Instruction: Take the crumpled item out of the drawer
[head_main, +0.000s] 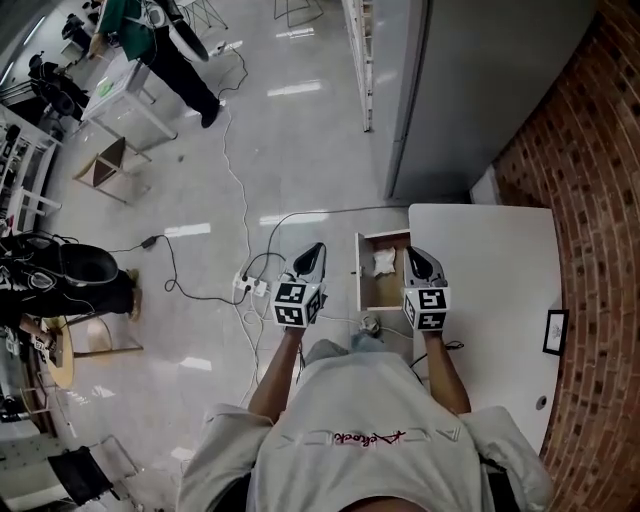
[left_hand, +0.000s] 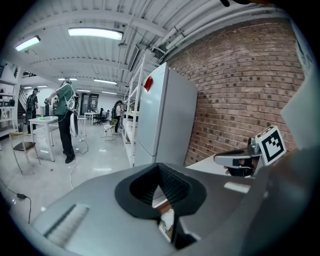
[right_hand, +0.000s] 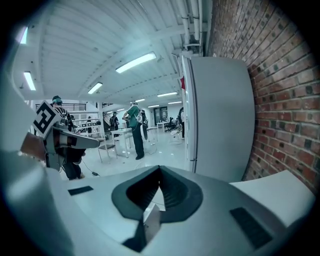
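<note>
A small wooden drawer stands pulled out from the left edge of the white table. In its far end lies the crumpled white item. My left gripper hovers over the floor just left of the drawer, jaws shut and empty. My right gripper is over the drawer's right edge, also shut with nothing in it. In the left gripper view the crumpled item shows below the closed jaws of the left gripper. In the right gripper view the right gripper shows its jaws closed above the drawer's edge.
A tall grey cabinet stands beyond the table and a brick wall runs along the right. Cables and a power strip lie on the floor left of the drawer. People stand and sit farther left.
</note>
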